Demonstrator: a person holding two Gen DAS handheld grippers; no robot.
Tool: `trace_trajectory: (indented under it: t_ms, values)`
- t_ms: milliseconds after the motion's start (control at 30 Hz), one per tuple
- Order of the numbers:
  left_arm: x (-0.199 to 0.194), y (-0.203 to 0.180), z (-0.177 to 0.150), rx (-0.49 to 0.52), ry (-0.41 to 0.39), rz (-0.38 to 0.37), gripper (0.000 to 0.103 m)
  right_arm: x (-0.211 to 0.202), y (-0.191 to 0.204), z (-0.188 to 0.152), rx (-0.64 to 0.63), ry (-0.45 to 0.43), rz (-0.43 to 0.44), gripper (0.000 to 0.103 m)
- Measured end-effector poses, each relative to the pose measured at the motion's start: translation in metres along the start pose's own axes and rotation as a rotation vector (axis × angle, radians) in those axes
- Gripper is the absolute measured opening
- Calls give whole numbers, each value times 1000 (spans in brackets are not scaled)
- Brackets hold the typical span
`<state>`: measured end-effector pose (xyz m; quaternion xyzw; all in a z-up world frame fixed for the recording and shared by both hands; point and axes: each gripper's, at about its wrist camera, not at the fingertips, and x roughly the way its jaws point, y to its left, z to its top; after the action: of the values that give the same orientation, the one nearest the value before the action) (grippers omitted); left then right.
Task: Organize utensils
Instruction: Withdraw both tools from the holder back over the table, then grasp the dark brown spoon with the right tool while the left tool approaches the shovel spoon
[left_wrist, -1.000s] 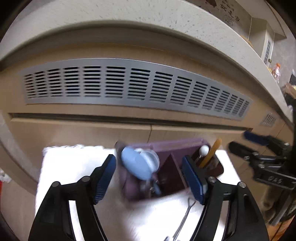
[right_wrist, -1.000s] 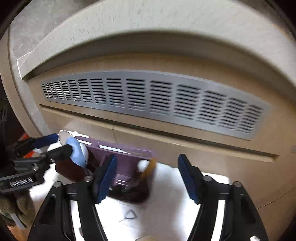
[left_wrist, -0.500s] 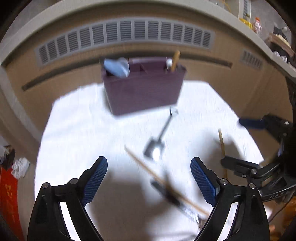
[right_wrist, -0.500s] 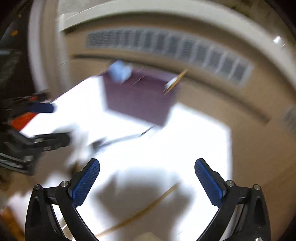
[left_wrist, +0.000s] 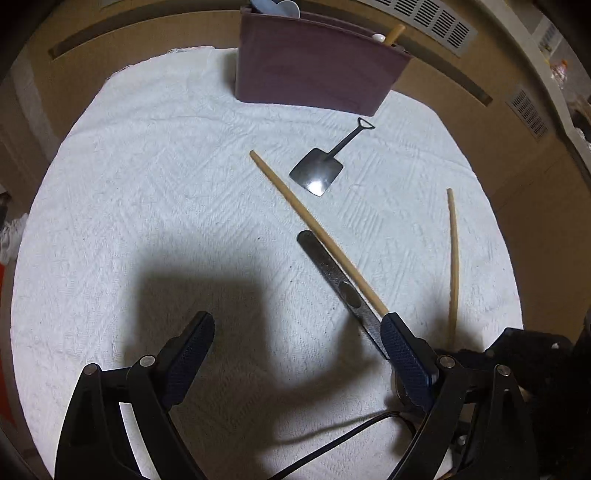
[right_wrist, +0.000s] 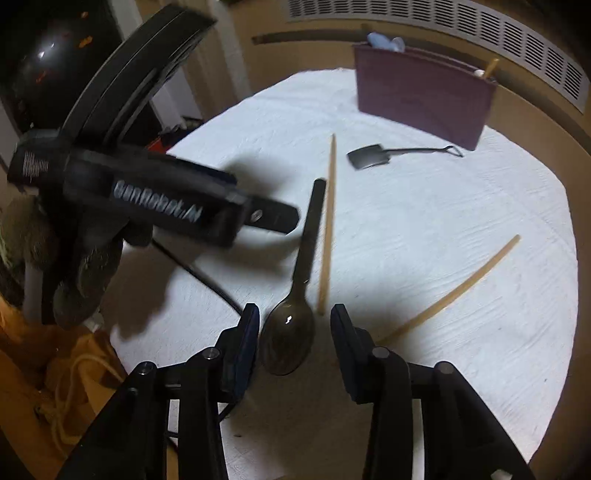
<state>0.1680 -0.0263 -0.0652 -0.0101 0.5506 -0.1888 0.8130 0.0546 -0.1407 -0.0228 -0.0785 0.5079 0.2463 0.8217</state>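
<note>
The dark spoon (right_wrist: 295, 295) lay on the white tabletop (right_wrist: 443, 229), its bowl between the closing pads of the right gripper (right_wrist: 293, 332), not yet pinched. Its handle pointed to twelve o'clock. The left gripper (left_wrist: 295, 350) stayed wide apart, empty.

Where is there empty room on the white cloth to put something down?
The white cloth is bare left of the long chopstick, up to the purple holder. It is crowded on the right: shovel spoon, dark spoon, second chopstick.
</note>
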Motion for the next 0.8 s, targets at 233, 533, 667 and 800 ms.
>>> trace_trajectory:
  t_ms: [233, 533, 667, 800]
  values:
    - [-9, -8, 0, 36, -20, 35, 91, 13, 6, -3, -29, 37, -69, 31]
    - [-18, -23, 5, 96, -73, 1, 91, -27, -46, -12, 42, 5, -225, 30]
    - [-34, -53, 14, 280, -228, -26, 91, -43, -80, -14, 126, -32, -307, 24]
    - [-23, -62, 35, 344, -234, 11, 89, -44, -97, -21, 194, -52, -330, 18]
